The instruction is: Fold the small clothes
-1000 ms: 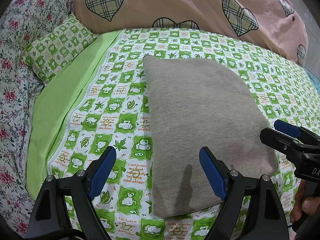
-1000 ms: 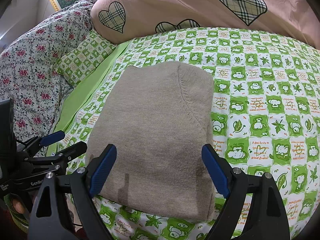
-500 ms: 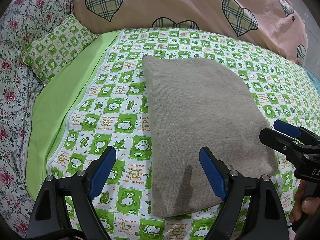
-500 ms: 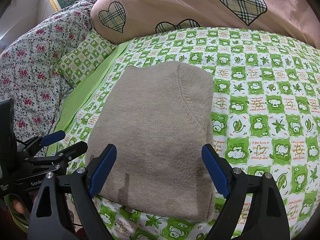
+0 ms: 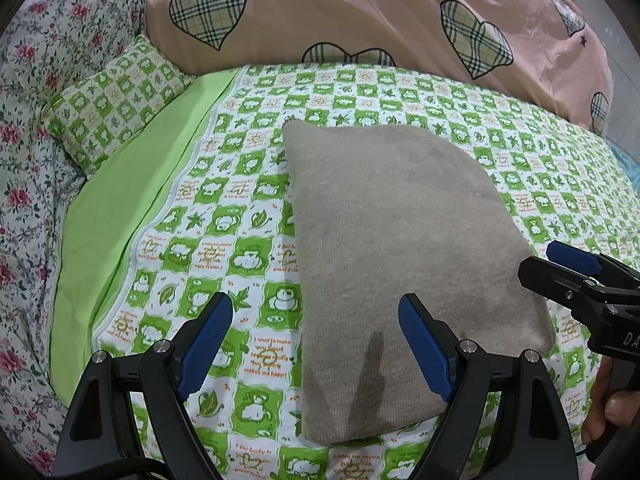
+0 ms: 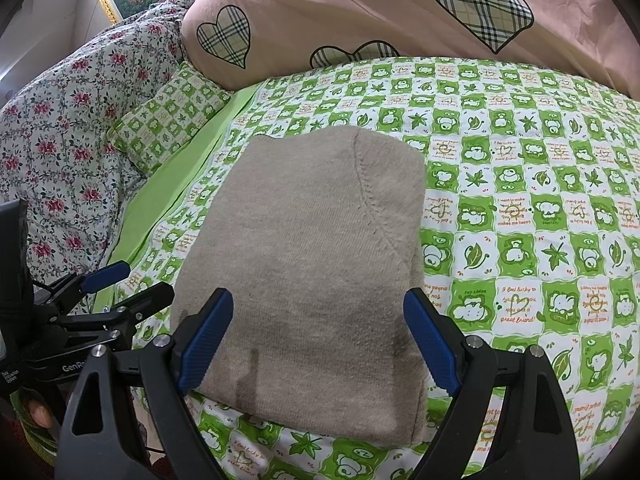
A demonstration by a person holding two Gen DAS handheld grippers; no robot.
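On the bed: the beige knit sweater (image 5: 404,264) lies flat on the green checked bedsheet (image 5: 224,236), already folded into a neat block, with its near edge close to both grippers.
Left hand-held gripper (image 5: 316,344): wide open and holding nothing; it hovers over the sweater's near left corner, one blue pad over the sheet and one over the knit.
Right hand-held gripper (image 6: 320,340): wide open and empty too; it hovers over the sweater's near edge, with knit under the gap between its pads.
Feel: it looks soft, thick and floppy. I think it is light, but it will sag and bend if lifted by one corner.
Slip: the fuzzy knit should grip the pads well; the layers may slide apart.
Where to hold: pinch all the layers together at the two near corners, one gripper on each.
Care: it will not break, but a pull on only the top layer could undo the fold.
Nearby: the pink heart quilt (image 5: 360,16) and small green pillow (image 5: 116,100) sit well apart at the far side.
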